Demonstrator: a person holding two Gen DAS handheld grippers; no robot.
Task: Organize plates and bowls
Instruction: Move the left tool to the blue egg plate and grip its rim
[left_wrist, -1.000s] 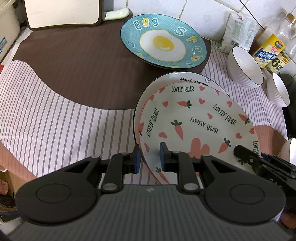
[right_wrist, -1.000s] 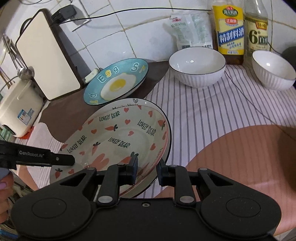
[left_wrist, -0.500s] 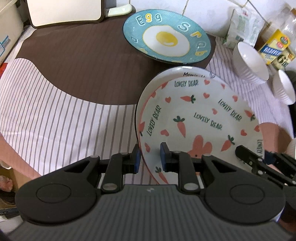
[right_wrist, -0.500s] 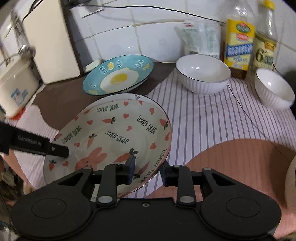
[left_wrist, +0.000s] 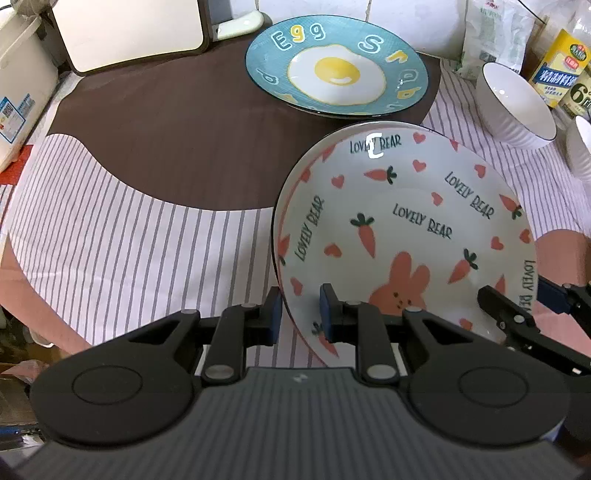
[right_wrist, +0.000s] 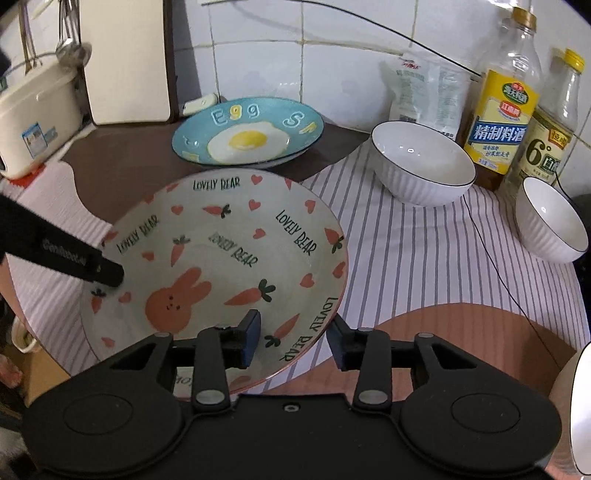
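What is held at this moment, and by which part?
The left gripper pinches the carrot plate by its near-left rim. The right gripper straddles the opposite rim, jaws opening.

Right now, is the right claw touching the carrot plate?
Apart. The right wrist view shows the opening right claw straddling the carrot plate, gaps beside both pads.
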